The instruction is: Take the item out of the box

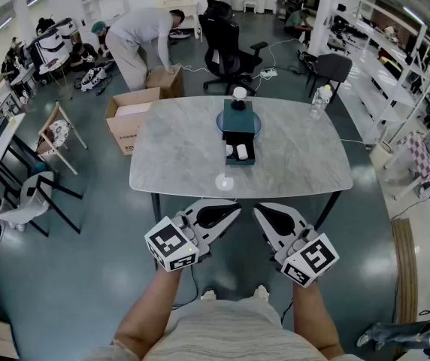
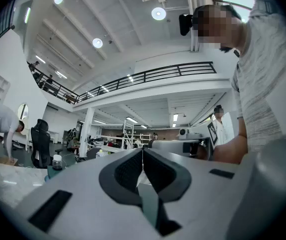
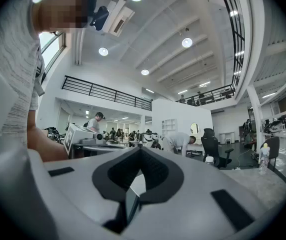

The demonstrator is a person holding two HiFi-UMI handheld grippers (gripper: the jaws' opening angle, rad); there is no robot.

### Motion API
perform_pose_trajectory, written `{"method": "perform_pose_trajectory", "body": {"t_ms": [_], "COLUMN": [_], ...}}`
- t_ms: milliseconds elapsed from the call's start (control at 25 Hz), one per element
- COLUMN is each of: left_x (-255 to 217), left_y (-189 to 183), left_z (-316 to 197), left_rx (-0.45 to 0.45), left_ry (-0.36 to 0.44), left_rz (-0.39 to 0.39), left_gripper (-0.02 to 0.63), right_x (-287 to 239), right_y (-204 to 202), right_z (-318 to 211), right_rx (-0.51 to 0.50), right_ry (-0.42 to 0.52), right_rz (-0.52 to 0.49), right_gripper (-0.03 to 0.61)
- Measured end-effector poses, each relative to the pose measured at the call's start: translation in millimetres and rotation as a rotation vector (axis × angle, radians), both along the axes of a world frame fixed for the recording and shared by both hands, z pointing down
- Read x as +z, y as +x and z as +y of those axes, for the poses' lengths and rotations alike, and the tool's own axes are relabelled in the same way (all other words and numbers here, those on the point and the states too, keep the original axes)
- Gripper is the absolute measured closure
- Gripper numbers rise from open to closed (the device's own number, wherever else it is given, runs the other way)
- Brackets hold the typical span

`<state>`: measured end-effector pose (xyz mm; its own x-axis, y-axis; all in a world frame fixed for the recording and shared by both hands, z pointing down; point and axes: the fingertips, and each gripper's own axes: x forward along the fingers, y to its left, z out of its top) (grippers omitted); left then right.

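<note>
Both grippers hang short of the table's (image 1: 177, 153) near edge, so nothing has been reached yet; the dark teal box (image 1: 239, 117) stands at twelve o'clock from them, mid-table on a round blue plate (image 1: 222, 123), its tray pulled toward the person; the small white item (image 1: 242, 153) lies in that tray, a second white piece just beside it.

The likeliest trouble, to my eye, is the box shifting: it looks light, it sits on the plate, and a push on the open tray could slide or tip it; the white ball (image 1: 239, 92) perched on top might then roll off. The tray is narrow, so wide jaws may catch its walls, and the two white pieces lie close enough that one could be knocked while the other is taken. The water bottle (image 1: 319, 101), at two o'clock from the box, stands well apart.

The left gripper (image 1: 232, 211) has its jaws clenched, tips meeting, nothing between them; the right gripper (image 1: 259, 211) likewise, empty; both must spread before any grasp.
</note>
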<state>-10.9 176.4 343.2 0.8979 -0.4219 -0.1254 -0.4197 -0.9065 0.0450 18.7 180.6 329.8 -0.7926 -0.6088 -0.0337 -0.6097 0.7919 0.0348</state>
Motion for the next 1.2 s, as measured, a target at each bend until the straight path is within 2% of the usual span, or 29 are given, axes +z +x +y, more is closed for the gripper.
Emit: {"method": "perform_pose_trajectory", "body": {"t_ms": [400, 640, 960, 1200], "left_x": [2.7, 4.6, 10.7, 19.7], "left_y": [-8.7, -18.5, -21.3, -5.7], "left_z": [-11.9, -16.6, -17.7, -32.7], "left_rx": [0.026, 0.032, 0.059, 0.084], "left_ry": [0.009, 0.003, -0.007, -0.041], "left_rz": [0.003, 0.007, 0.027, 0.04], "left_gripper": [0.594, 0.594, 0.594, 0.594], "right_x": [2.8, -1.3, 9.2, 16.9], "right_y": [-16.9, -32.7, -37.3, -20.7], "right_z": [-13.5, -10.7, -14.1, -28.3], "right_rx": [-0.004, -0.081, -0.033, -0.009], "right_ry": [-0.005, -0.034, -0.027, -0.054], "right_rz": [0.001, -0.074, -0.019, -0.011], "right_gripper": [0.561, 0.56, 0.56, 0.56]}}
